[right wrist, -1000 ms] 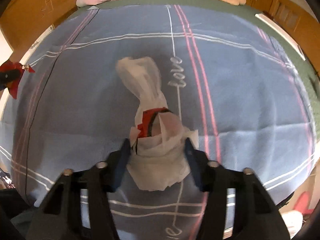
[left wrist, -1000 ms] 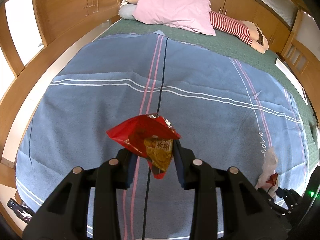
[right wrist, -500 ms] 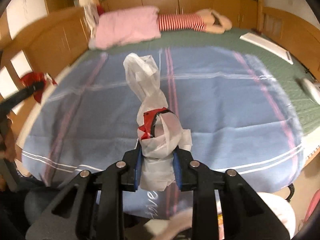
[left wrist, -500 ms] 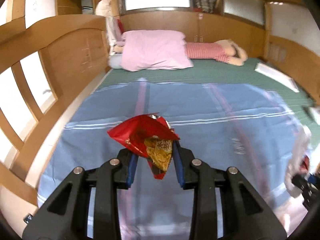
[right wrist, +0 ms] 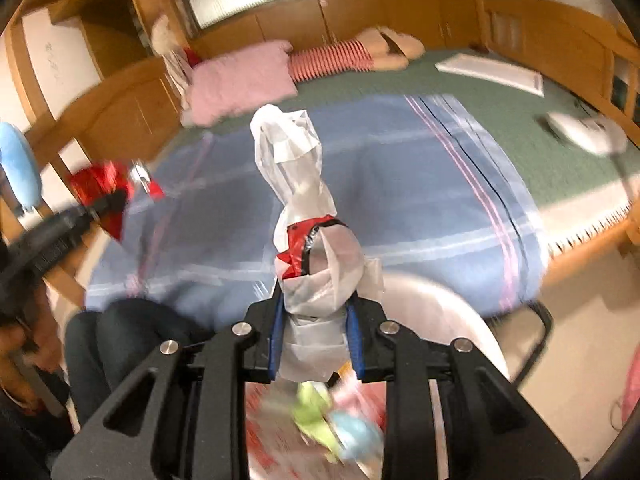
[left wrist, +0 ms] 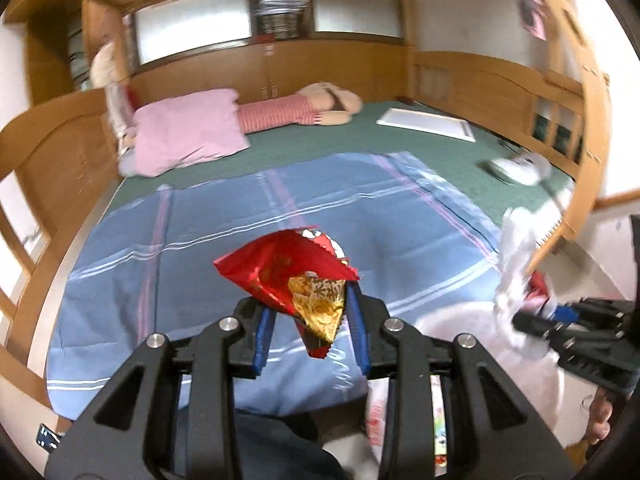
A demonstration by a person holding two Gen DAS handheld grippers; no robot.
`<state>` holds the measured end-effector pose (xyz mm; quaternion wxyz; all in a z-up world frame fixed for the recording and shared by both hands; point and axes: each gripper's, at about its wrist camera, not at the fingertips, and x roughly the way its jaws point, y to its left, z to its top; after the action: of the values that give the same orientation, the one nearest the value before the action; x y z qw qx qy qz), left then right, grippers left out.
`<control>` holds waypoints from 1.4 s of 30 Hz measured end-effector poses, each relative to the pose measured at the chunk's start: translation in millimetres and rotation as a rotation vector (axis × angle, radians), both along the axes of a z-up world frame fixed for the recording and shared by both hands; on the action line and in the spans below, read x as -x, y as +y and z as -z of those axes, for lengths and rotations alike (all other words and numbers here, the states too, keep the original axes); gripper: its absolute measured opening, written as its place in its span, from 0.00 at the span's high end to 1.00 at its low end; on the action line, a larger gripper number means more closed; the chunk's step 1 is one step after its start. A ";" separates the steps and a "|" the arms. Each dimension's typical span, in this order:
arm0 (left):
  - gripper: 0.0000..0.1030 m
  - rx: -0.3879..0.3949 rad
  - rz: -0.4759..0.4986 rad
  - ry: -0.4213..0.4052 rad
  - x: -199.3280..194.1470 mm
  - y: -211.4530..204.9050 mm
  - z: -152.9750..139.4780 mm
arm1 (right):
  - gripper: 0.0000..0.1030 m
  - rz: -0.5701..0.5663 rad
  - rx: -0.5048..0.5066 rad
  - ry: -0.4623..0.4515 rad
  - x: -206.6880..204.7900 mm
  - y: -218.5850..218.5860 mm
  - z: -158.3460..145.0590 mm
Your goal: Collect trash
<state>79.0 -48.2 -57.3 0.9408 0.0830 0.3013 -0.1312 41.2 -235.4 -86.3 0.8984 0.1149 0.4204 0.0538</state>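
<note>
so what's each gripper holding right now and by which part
The left gripper pinches a crumpled red and gold foil snack wrapper by its lower end. The right gripper clamps a white plastic bag around its lower part.

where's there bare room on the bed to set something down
The blue blanket lies bare from the pink pillow to its near edge. A bare green strip runs between blanket and white board. Crowded: the headboard end, with pillow and striped doll.

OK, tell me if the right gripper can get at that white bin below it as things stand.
Probably yes. The right gripper, shut on the white plastic bag, hangs above the white bin, and nothing shows between them. The bin already holds colourful scraps, so dropping the bag in looks unobstructed.
</note>
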 end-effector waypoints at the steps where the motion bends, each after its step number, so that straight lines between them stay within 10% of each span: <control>1: 0.67 -0.006 0.016 0.001 4.3 -6.3 0.4 | 0.73 0.008 -0.008 0.023 6.8 -4.9 9.5; 9: 0.64 -0.063 0.127 0.033 28.0 -49.0 11.4 | 0.25 0.103 -0.001 0.075 27.6 -27.0 33.6; 15: 0.58 -0.063 0.227 0.120 29.9 -72.3 32.4 | 0.22 0.233 -0.013 -0.051 43.2 -63.6 2.9; 19: 0.24 -0.060 0.300 0.183 34.3 -84.4 45.5 | 0.22 0.291 -0.028 -0.111 52.6 -81.9 -12.3; 22: 0.18 -0.069 0.309 0.167 40.3 -87.7 45.6 | 0.20 0.315 -0.035 -0.145 58.3 -86.9 -20.4; 30: 0.07 -0.043 0.257 0.172 36.2 -73.6 36.3 | 0.15 0.308 0.019 -0.184 63.3 -71.9 -41.8; 42: 0.03 -0.061 -0.106 -0.024 63.8 -18.2 -30.3 | 0.04 0.233 0.198 -0.193 67.2 -16.2 -65.6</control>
<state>15.3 -66.3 -27.0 0.9470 0.0971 0.2978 -0.0711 -26.0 -251.5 -20.8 0.9417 0.0683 0.3190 -0.0817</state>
